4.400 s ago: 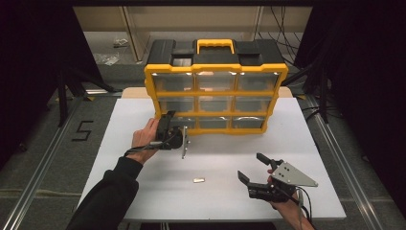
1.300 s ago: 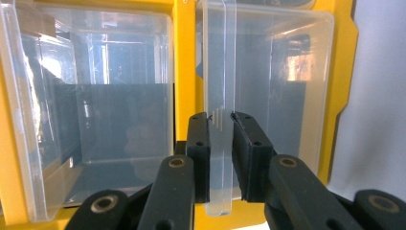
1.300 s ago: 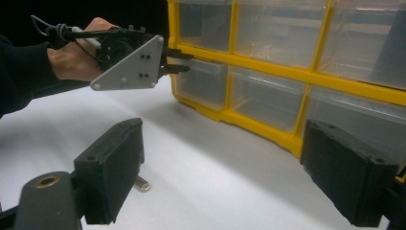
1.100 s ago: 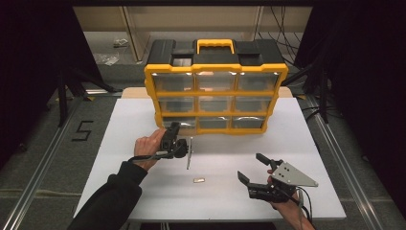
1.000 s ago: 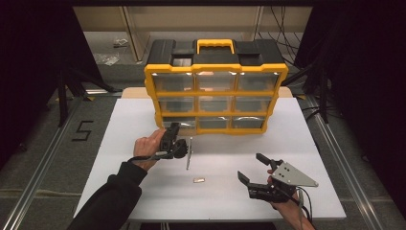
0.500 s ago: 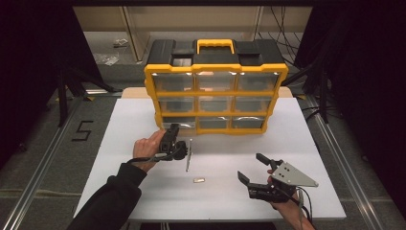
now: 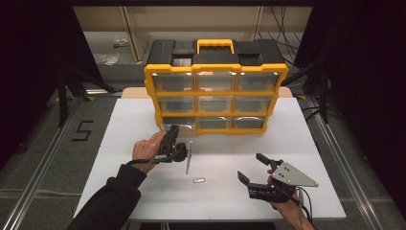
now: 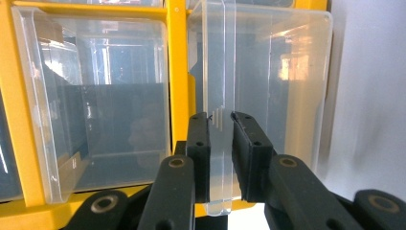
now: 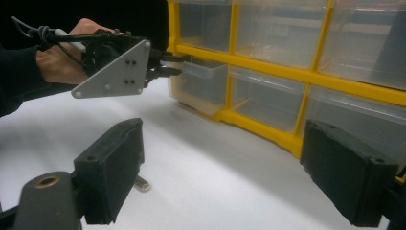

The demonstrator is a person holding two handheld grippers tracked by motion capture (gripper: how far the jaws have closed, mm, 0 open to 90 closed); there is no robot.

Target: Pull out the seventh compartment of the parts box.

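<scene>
My left fingers pinch the tab of the bottom-left drawer in the cabinet at the counter's far edge; I should pull straight out, keeping level; my right fingers hover spread near the front-right corner.

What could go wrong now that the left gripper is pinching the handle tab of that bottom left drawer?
The left gripper grips only the thin clear tab of the bottom left drawer, so it might slip off under a pull. The organizer stands free on the table and could slide forward with the drawer. A bolt and a small metal piece lie in front, where a dropped drawer might land.
</scene>
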